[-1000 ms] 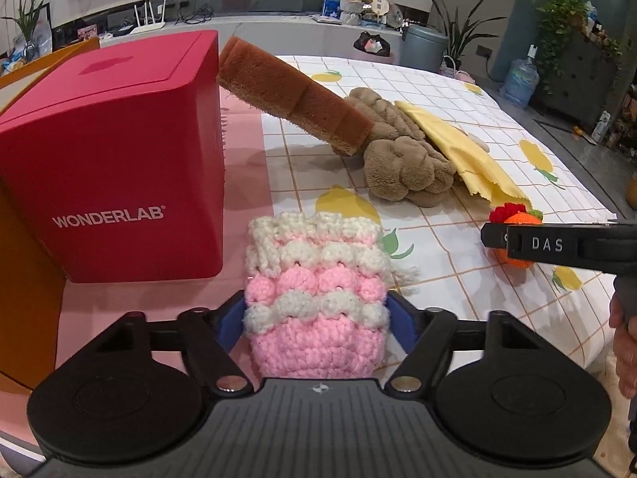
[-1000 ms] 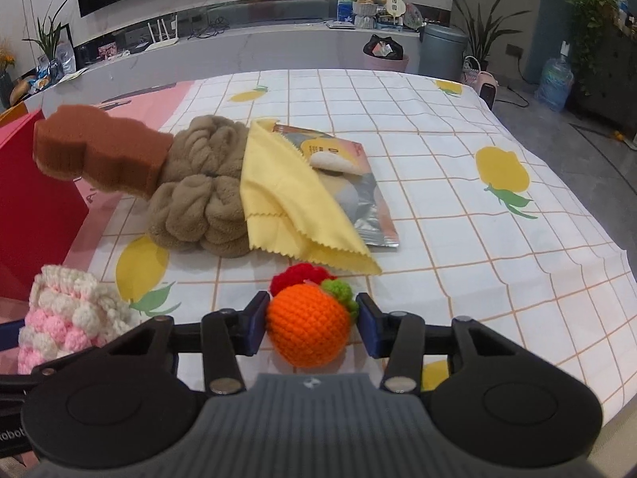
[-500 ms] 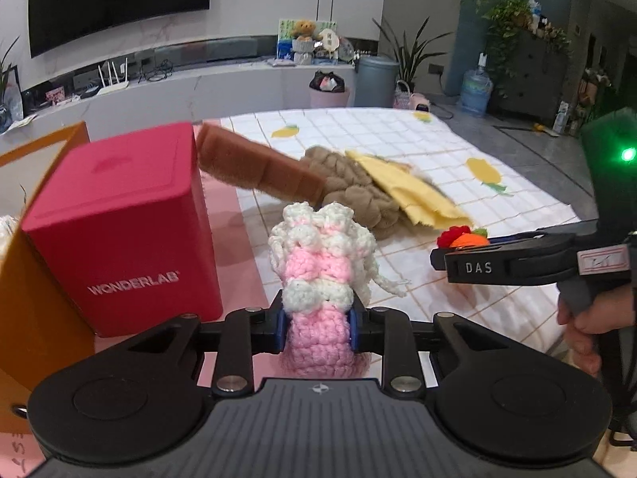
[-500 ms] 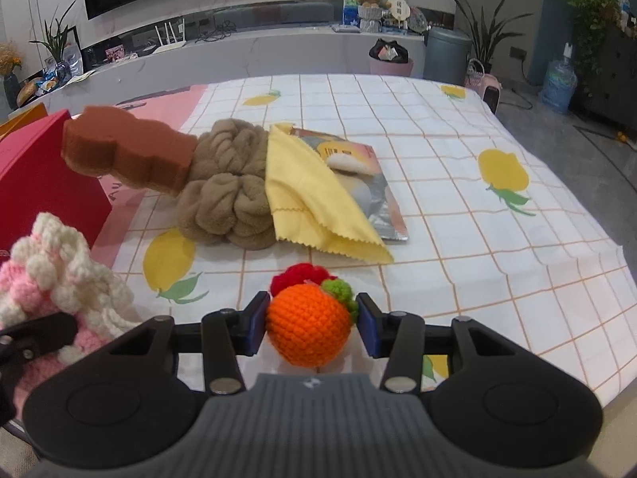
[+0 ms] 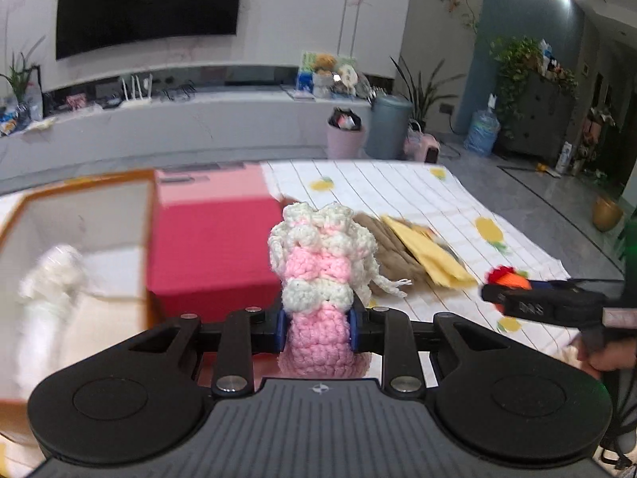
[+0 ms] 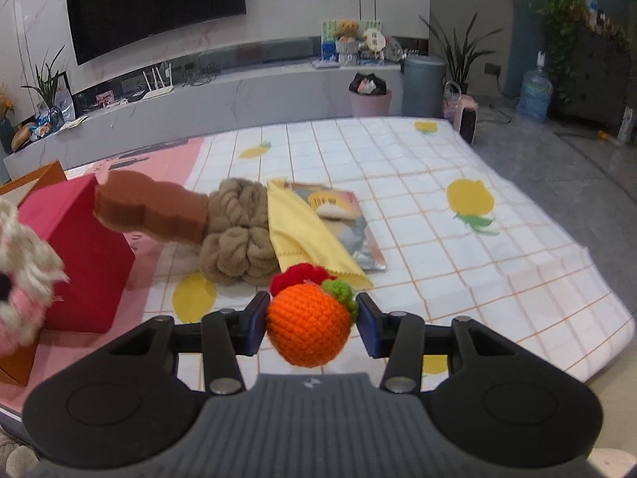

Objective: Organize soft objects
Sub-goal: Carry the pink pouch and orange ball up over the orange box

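Note:
My left gripper (image 5: 317,326) is shut on a pink and white crocheted pouch (image 5: 322,275), held upright above the table. The same pouch (image 6: 20,279) shows at the left edge of the right wrist view. My right gripper (image 6: 312,320) is shut on an orange crocheted ball (image 6: 308,328) with a red and green top, also lifted off the cloth. The ball (image 5: 513,279) and right gripper (image 5: 529,304) appear at the right of the left wrist view. A brown sponge (image 6: 151,211), a tan plush bundle (image 6: 239,235) and a yellow cloth (image 6: 306,239) lie on the table.
A red box (image 5: 211,251) stands on the pink mat. To its left is an open orange-rimmed box (image 5: 79,239) with something white and blurred inside. A silver packet (image 6: 346,223) lies under the yellow cloth. The checked tablecloth (image 6: 477,247) spreads to the right.
The left gripper closed on the pouch and lifted it off the table. The right gripper rose with the orange ball. Both views now look more level, and the orange-rimmed box has come into view.

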The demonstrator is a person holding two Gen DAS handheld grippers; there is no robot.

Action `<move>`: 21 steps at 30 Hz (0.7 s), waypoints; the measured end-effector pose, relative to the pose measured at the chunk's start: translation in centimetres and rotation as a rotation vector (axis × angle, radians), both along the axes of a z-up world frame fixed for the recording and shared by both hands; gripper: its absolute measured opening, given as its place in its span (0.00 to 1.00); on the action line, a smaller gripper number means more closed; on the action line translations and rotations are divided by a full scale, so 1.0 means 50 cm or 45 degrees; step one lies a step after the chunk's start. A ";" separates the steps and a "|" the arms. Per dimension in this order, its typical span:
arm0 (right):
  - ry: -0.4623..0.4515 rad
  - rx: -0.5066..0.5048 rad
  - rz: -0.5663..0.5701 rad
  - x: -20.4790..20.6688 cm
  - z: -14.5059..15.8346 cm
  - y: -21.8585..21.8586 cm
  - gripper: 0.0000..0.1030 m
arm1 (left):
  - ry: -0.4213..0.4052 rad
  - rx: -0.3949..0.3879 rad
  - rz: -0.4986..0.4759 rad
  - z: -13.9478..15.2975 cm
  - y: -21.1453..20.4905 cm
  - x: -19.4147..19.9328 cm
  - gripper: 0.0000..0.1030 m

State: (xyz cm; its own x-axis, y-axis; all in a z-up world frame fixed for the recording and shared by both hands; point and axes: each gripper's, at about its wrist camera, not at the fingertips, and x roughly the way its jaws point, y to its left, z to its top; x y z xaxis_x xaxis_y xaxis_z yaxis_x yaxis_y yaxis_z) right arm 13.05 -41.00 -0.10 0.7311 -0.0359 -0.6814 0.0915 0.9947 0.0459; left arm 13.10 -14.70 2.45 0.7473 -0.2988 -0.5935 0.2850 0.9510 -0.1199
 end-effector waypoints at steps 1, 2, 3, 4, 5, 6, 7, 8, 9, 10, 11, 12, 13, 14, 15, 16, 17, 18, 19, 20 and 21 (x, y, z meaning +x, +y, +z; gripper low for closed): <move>-0.016 -0.023 0.002 -0.007 0.013 0.011 0.45 | -0.016 0.005 0.012 0.013 0.017 0.001 0.30; -0.039 -0.042 0.003 -0.015 0.028 0.023 0.45 | -0.030 0.013 0.025 0.023 0.033 0.001 0.30; -0.062 -0.059 0.006 -0.024 0.043 0.036 0.45 | -0.040 0.021 0.039 0.034 0.049 0.001 0.30; -0.083 -0.069 0.020 -0.033 0.057 0.050 0.45 | -0.049 0.023 0.054 0.045 0.066 0.000 0.30; -0.101 -0.066 0.041 -0.041 0.072 0.064 0.45 | -0.058 0.020 0.064 0.054 0.083 -0.001 0.30; -0.117 -0.056 0.064 -0.049 0.086 0.078 0.45 | -0.067 0.018 0.075 0.061 0.100 -0.004 0.30; -0.135 -0.048 0.078 -0.056 0.099 0.093 0.45 | -0.074 0.017 0.089 0.069 0.119 -0.005 0.30; -0.153 -0.042 0.093 -0.063 0.113 0.110 0.45 | -0.079 0.015 0.104 0.075 0.137 -0.006 0.30; -0.173 -0.034 0.110 -0.069 0.126 0.127 0.45 | -0.082 0.014 0.122 0.080 0.155 -0.008 0.30; -0.197 -0.021 0.125 -0.074 0.139 0.145 0.45 | -0.083 0.015 0.138 0.084 0.172 -0.009 0.30; -0.220 -0.006 0.143 -0.079 0.152 0.163 0.45 | -0.082 0.013 0.153 0.087 0.189 -0.010 0.31; -0.241 0.011 0.163 -0.084 0.165 0.182 0.45 | -0.081 0.008 0.165 0.089 0.206 -0.011 0.30; -0.263 0.028 0.178 -0.087 0.178 0.202 0.45 | -0.078 0.004 0.169 0.090 0.223 -0.012 0.30; -0.286 0.047 0.196 -0.091 0.191 0.221 0.45 | -0.076 -0.001 0.169 0.092 0.238 -0.012 0.30; -0.306 0.065 0.220 -0.094 0.203 0.241 0.45 | -0.073 -0.009 0.178 0.092 0.254 -0.013 0.30; -0.324 0.079 0.247 -0.095 0.215 0.261 0.45 | -0.069 -0.014 0.190 0.091 0.268 -0.013 0.30; -0.343 0.089 0.268 -0.097 0.227 0.280 0.45 | -0.066 -0.016 0.202 0.088 0.282 -0.013 0.30; -0.366 0.099 0.285 -0.098 0.238 0.299 0.45 | -0.064 -0.019 0.214 0.086 0.294 -0.013 0.30; -0.385 0.109 0.303 -0.098 0.247 0.317 0.45 | -0.059 -0.025 0.224 0.081 0.307 -0.010 0.30; -0.404 0.123 0.315 -0.099 0.255 0.334 0.45 | -0.051 -0.032 0.227 0.079 0.321 -0.006 0.31; -0.416 0.137 0.328 -0.096 0.260 0.351 0.45 | -0.041 -0.047 0.230 0.075 0.337 -0.001 0.31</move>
